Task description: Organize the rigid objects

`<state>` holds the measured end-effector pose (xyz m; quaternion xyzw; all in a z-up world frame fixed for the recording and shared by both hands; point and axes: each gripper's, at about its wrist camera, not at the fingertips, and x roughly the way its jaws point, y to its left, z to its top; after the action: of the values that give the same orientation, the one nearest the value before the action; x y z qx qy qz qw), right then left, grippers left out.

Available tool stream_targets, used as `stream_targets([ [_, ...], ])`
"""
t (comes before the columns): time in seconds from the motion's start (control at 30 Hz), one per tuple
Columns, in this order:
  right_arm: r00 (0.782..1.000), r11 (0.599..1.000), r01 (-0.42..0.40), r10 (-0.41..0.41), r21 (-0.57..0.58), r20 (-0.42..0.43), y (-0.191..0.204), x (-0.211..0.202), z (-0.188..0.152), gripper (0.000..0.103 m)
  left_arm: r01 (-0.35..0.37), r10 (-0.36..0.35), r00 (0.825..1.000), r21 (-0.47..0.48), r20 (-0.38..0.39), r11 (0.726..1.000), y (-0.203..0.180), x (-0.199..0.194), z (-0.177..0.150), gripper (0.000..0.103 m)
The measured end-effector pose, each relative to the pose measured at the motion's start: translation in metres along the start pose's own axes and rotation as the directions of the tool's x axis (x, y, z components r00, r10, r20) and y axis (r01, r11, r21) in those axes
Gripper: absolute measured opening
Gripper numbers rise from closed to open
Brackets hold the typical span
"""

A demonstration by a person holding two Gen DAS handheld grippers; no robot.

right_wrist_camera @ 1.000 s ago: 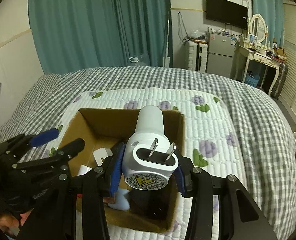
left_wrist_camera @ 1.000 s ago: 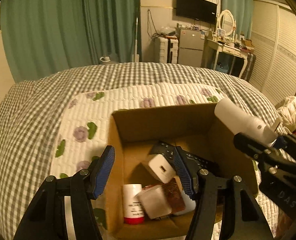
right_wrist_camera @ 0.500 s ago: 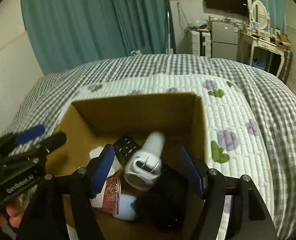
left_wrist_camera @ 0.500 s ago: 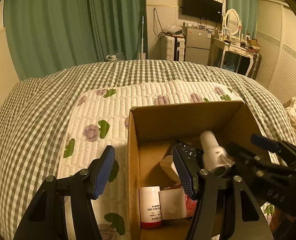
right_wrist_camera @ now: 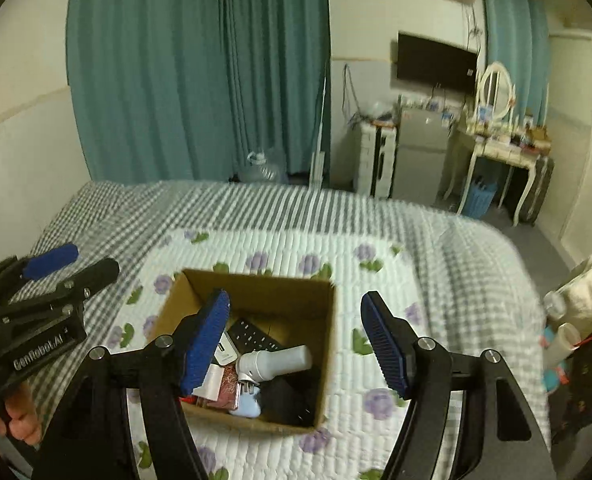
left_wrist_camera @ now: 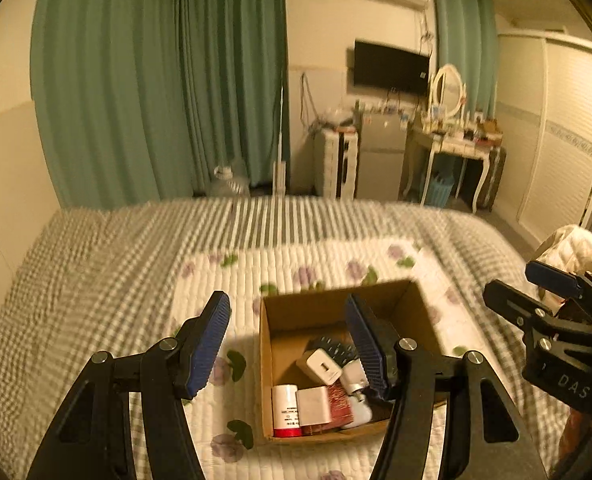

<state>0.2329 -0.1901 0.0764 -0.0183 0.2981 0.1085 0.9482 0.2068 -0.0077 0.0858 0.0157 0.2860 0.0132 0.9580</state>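
A cardboard box (left_wrist_camera: pixel 296 308) (right_wrist_camera: pixel 324 312) stands open on the quilted floral mat. Inside lie a white plug-in device (right_wrist_camera: pixel 274 362) on its side, a black remote (right_wrist_camera: pixel 254 336), a white charger cube (left_wrist_camera: pixel 321 366), a red-based white bottle (left_wrist_camera: pixel 285 404), a red patterned item (left_wrist_camera: pixel 338 398) and a pale blue object (right_wrist_camera: pixel 248 406). My left gripper (left_wrist_camera: pixel 288 346) is open and empty, raised above and near the box. My right gripper (right_wrist_camera: pixel 296 344) is open and empty above the box. Each gripper shows at the edge of the other's view.
The box sits on a white floral mat (right_wrist_camera: pixel 376 280) over a grey checked bed cover (left_wrist_camera: pixel 96 264). Behind the bed are green curtains (left_wrist_camera: pixel 156 80), a small fridge (left_wrist_camera: pixel 380 152), a dressing table (left_wrist_camera: pixel 456 144) and a water jug (left_wrist_camera: pixel 226 182). Clutter lies at the right (right_wrist_camera: pixel 576 320).
My right gripper opened and left the white plug-in device in the box. Both grippers then lifted up and back from the box, so it looks smaller now.
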Motion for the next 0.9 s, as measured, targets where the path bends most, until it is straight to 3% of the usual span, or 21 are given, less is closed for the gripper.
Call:
stream_targets([
  [0.23, 0.995, 0.999, 0.039, -0.036, -0.033, 0.098, 0.010, -0.098, 0.012, 0.068, 0.066, -0.062, 0.993, -0.032, 0.098, 0.997, 0.005, -0.082, 0.014, 0.063],
  [0.5, 0.985, 1.000, -0.001, -0.001, 0.008, 0.174, 0.018, -0.163, -0.015, 0.068, 0.084, -0.081, 0.987, -0.014, 0.141, 0.996, 0.005, -0.136, -0.023, 0.063],
  [0.7, 0.986, 0.999, -0.009, 0.002, 0.043, 0.169, 0.018, -0.152, -0.061, 0.068, 0.083, -0.081, 0.988, -0.010, 0.128, 0.997, 0.010, -0.126, -0.062, 0.063],
  [0.9, 0.997, 0.999, 0.013, -0.017, 0.050, 0.079, 0.018, -0.100, -0.105, 0.068, 0.056, -0.057, 0.993, 0.012, 0.105, 0.998, 0.012, -0.094, -0.101, 0.063],
])
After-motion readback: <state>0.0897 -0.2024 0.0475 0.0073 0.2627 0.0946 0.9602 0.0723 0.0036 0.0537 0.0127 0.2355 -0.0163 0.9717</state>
